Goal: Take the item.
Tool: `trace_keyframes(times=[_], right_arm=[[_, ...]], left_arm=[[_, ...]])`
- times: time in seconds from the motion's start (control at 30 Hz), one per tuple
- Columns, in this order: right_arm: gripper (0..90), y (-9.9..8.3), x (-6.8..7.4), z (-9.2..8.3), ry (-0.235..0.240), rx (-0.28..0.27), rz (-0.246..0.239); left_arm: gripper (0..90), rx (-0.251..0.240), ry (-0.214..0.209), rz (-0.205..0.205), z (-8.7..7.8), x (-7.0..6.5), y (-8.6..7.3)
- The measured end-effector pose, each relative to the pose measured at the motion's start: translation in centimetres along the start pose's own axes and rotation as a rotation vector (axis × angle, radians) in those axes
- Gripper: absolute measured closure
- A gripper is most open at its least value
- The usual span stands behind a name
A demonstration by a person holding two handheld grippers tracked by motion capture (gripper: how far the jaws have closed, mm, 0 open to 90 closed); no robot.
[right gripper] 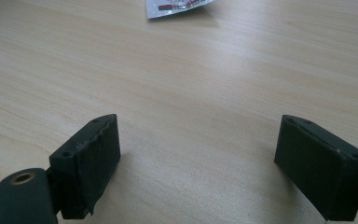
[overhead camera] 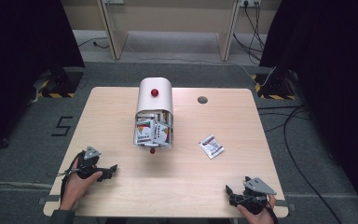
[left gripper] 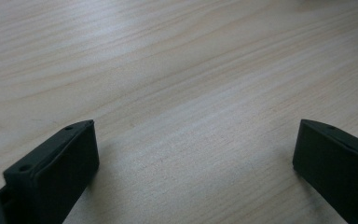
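Note:
A white rounded box [overhead camera: 154,95] with a red knob lies on the table [overhead camera: 214,172], its open end toward me, stuffed with several white-and-red sachets [overhead camera: 152,131]. One loose sachet [overhead camera: 211,146] lies to its right, and its edge shows at the top of the right gripper view [right gripper: 177,6]. My left gripper [overhead camera: 112,170] rests at the front left, open, with bare wood between its jaws [left gripper: 196,144]. At the front right edge, my right gripper [overhead camera: 229,191] is open too, nothing in it [right gripper: 198,144].
A small red ball [overhead camera: 152,150] lies just in front of the box's opening. A dark round hole [overhead camera: 202,99] sits in the tabletop at the back right. Cables run over the floor to the right of the table.

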State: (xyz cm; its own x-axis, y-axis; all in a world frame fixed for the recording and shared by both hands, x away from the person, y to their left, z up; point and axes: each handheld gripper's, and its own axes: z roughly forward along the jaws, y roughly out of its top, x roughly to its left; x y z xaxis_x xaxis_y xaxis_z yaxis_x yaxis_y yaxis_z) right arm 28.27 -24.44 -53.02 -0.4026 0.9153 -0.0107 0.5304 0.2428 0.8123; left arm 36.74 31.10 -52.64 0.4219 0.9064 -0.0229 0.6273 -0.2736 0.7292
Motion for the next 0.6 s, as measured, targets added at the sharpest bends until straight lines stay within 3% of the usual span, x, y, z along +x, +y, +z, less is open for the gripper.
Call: trace_keyframes(times=[0.6], right_arm=[[14.6,0.00,0.08,0.02,0.003,-0.001,-0.005]], left_arm=[[0.0,0.000,0.000,0.000,0.00,0.00,0.00]])
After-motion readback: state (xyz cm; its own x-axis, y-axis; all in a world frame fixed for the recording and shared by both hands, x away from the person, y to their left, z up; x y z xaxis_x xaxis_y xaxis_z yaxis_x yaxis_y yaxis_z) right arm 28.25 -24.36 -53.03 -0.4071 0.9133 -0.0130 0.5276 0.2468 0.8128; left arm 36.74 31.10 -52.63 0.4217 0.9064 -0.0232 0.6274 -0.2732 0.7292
